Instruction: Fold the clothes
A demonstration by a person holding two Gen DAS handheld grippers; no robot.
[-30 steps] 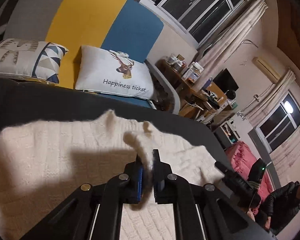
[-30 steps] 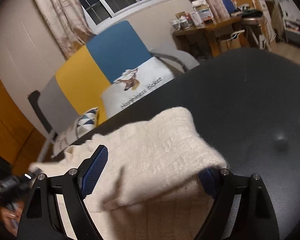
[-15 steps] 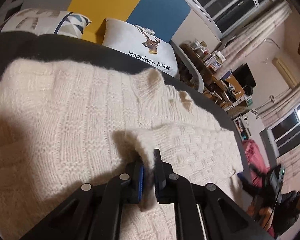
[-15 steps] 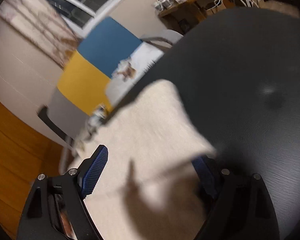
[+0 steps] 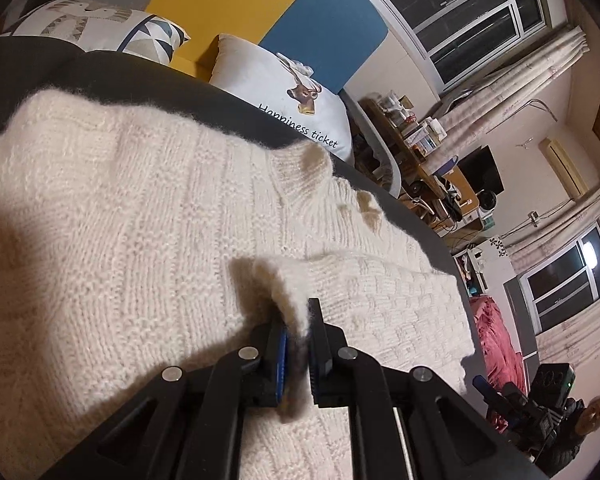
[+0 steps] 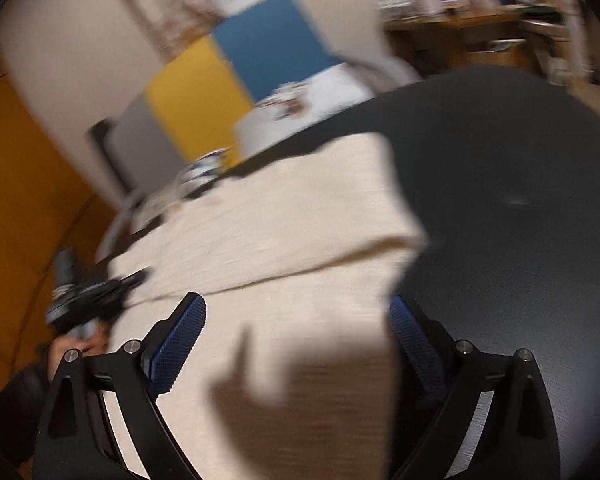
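A cream knitted sweater [image 5: 140,208] lies spread on a dark table [image 5: 100,68]. My left gripper [image 5: 298,328] is shut on a folded-over cuff of the sweater, low over the sweater's body. The neck [image 5: 308,160] points toward the far edge. In the blurred right wrist view, the sweater [image 6: 284,240] shows a sleeve folded across its body. My right gripper [image 6: 300,340] hangs open above its near part, its blue pads [image 6: 180,340] wide apart with nothing between them. The other hand-held gripper [image 6: 84,300] shows at the left.
A white deer pillow [image 5: 288,88] and a patterned pillow [image 5: 96,28] lean on a yellow and blue headboard [image 5: 260,4] behind the table. A cluttered desk [image 5: 432,152] stands at the right. Bare dark table [image 6: 520,200] lies right of the sweater. A person [image 5: 572,424] sits at the lower right.
My left gripper has carried the cuff down and across onto the sweater's body. My right gripper has swung over the sweater with its jaws still open, blurring its view.
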